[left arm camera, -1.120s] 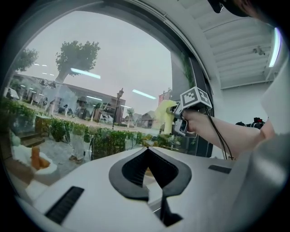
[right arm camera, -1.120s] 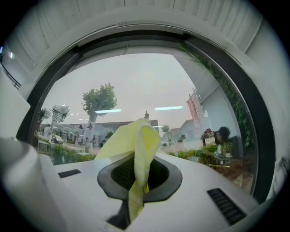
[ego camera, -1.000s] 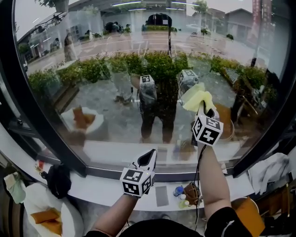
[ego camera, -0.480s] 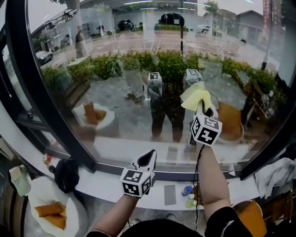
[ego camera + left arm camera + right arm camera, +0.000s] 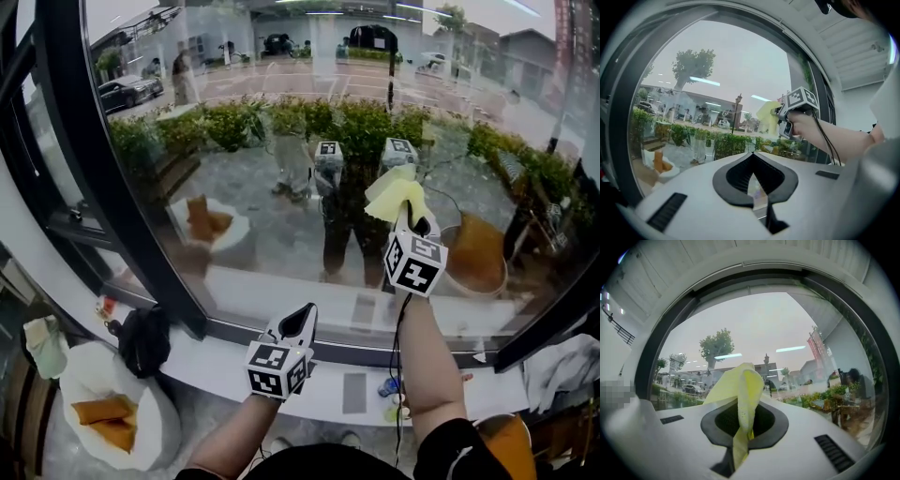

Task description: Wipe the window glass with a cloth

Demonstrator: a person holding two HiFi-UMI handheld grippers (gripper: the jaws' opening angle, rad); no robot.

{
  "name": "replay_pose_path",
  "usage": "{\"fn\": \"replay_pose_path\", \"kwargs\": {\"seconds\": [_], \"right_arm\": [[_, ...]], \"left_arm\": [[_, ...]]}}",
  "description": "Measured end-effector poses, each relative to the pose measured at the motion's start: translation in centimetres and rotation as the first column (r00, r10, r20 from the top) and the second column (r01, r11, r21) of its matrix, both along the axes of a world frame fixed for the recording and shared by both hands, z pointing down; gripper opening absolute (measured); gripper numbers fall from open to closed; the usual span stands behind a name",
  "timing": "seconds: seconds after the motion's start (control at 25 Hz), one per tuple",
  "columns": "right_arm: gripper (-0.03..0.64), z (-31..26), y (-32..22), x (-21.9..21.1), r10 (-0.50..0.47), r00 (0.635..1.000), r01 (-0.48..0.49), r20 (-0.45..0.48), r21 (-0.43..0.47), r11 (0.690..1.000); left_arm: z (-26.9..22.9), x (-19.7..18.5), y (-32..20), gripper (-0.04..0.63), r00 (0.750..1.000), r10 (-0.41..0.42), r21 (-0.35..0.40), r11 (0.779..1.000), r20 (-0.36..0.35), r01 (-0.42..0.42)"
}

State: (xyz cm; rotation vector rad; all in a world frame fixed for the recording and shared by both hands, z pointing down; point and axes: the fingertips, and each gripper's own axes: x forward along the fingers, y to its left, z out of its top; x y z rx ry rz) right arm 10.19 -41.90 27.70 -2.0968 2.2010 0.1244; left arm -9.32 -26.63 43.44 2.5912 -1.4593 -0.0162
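Cloth [image 5: 397,194] pale yellow; right tool [image 5: 409,217] and left tool [image 5: 304,317] white, their cubes black-and-white square-patterned — window frame [image 5: 120,187] black.

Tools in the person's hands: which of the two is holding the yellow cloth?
The right tool, the one raised higher, has the yellow cloth pinched between its jaws. The left tool, held lower, is shut on nothing.

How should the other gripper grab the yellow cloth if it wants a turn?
Pinch the loose bunch of the yellow cloth that sticks up past the right gripper, which is clamped on its lower end. The left gripper would probably best come from the left, where the cloth spreads out. Its jaws are together, so open them first.
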Motion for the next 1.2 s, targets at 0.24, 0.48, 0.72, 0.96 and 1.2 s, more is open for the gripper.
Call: {"fn": "replay_pose_path", "kwargs": {"seconds": [0.24, 0.48, 0.72, 0.96, 1.2], "right_arm": [[0.032, 0.1, -0.4, -3.3, -0.028, 1.0, 0.028, -0.008, 0.002, 1.0], [0.032, 0.2, -0.9, -6.6, -0.048, 0.999, 0.048, -0.015, 0.004, 0.999], [0.032, 0.3, -1.4, -10.7, -0.075, 0.997, 0.075, -0.022, 0.003, 0.997], [0.032, 0.4, -1.9, -14.6, -0.095, 0.995, 0.095, -0.026, 0.012, 0.995], [0.032, 0.6, -2.4, -19.3, -0.127, 0.991, 0.128, -0.043, 0.023, 0.992]], "left_arm": [[0.3, -2.5, 0.0, 0.006, 0.999, -0.035, -0.007, 0.999, -0.021, 0.035], [0.7, -4.8, -0.2, 0.006, 0.998, -0.049, -0.011, 0.999, -0.032, 0.048], [1.0, -7.7, -0.6, 0.006, 0.997, -0.062, -0.012, 0.998, -0.04, 0.061], [1.4, -10.7, -1.1, 0.006, 0.997, -0.074, -0.011, 0.997, -0.033, 0.074], [1.8, -13.8, -1.6, 0.006, 0.996, -0.085, -0.017, 0.996, -0.026, 0.085]]}}
